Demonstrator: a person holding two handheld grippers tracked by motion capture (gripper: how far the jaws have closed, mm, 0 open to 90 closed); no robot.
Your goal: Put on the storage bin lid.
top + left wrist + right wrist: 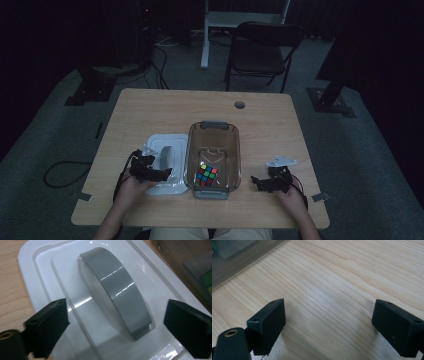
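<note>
Left gripper [115,322]: jaws spread astride lid [45,262] handle [117,295], no contact | right gripper [329,325]: jaws spread over table [337,277]

A light wooden table [150,107] stands on grey carpet. It has a small round hole [240,104] near its far edge. A white lid [167,167] with a grey handle [116,287] lies flat on the table. Just beside it sits a clear brown tub [212,131] with a cube of many colours [206,175] inside.
</note>
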